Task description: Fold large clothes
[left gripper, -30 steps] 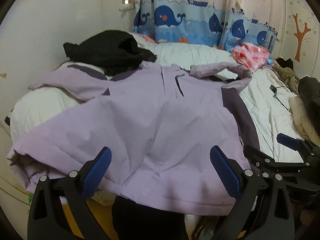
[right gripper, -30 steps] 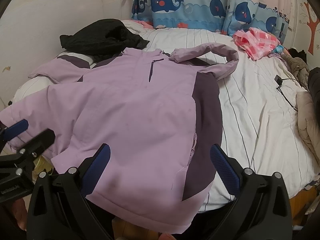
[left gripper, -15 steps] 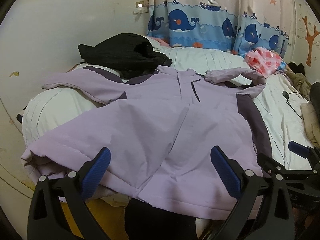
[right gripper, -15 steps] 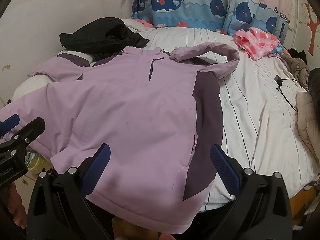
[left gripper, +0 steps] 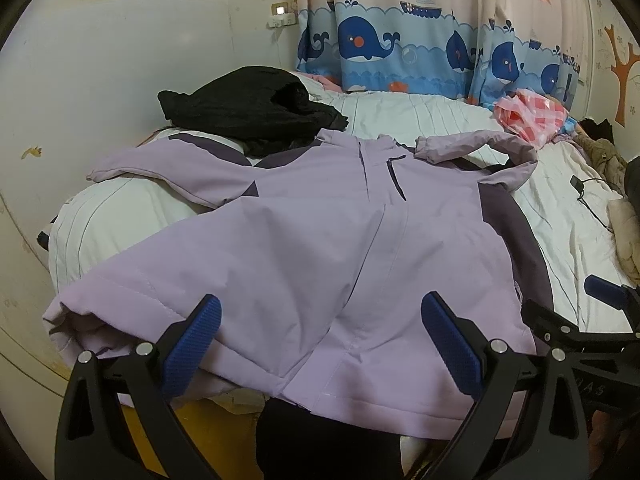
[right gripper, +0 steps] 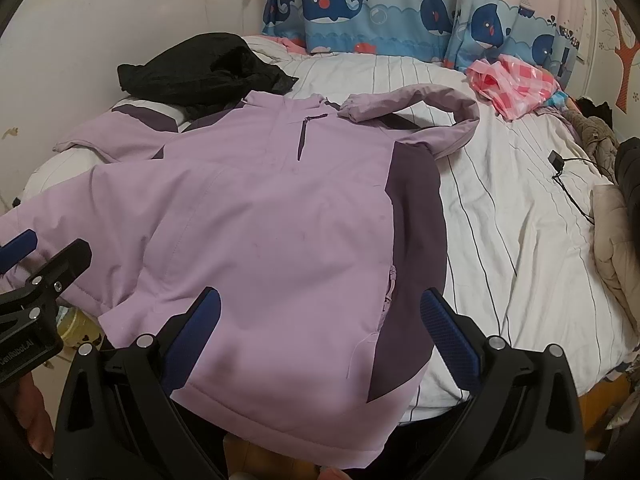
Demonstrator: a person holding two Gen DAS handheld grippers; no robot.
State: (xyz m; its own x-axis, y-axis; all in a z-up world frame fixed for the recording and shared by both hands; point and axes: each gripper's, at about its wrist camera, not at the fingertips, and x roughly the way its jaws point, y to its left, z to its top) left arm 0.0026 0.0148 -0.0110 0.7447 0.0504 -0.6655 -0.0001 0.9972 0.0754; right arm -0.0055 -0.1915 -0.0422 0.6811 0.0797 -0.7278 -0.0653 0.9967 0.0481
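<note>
Left wrist view: left gripper [left gripper: 320, 334] and right gripper [right gripper: 320, 330], both spread empty, have withdrawn slightly; lilac jacket [left gripper: 340, 248] remains unfolded.

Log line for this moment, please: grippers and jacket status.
left gripper: open, empty | right gripper: open, empty | lilac jacket: spread front-up on bed, hem overhanging near edge, unfolded | black garment: by collar
</note>
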